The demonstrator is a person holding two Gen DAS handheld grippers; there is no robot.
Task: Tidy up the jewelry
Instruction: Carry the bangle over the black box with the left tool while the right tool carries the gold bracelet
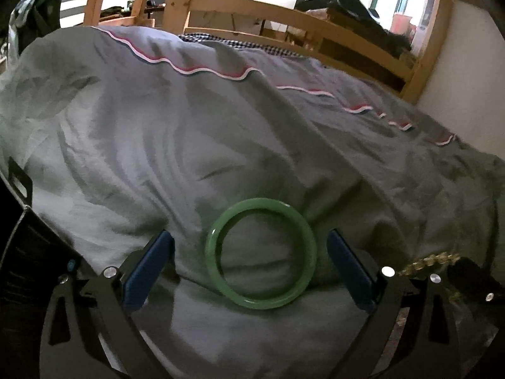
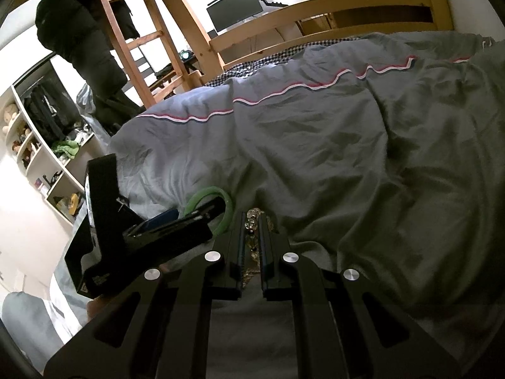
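I have the left gripper point(image 1: 251, 265) spread wide, one blue pad point(image 1: 148, 271) on each side of the green jade-coloured bangle point(image 1: 260, 254), neither pad touching it. The bangle lies flat on the grey duvet point(image 1: 221, 132) near the bed's near edge, ringed by my fingers so that a squeeze would catch it across its widest part; I judge that is the next step. The soft cover sinks around it, so I expect the ring could tip or slide as the pads meet it.

My right gripper point(image 2: 251, 230) is clenched on a beaded bracelet point(image 2: 252, 218), the pale, glassy beads pinched between its narrow fingers and poking out past the tips. From the left camera the same beads point(image 1: 426, 262) show just beside the left gripper's right finger, so both tools crowd one patch of bedding. A black box point(image 2: 101, 208) stands at the left edge, perhaps where the pieces belong.
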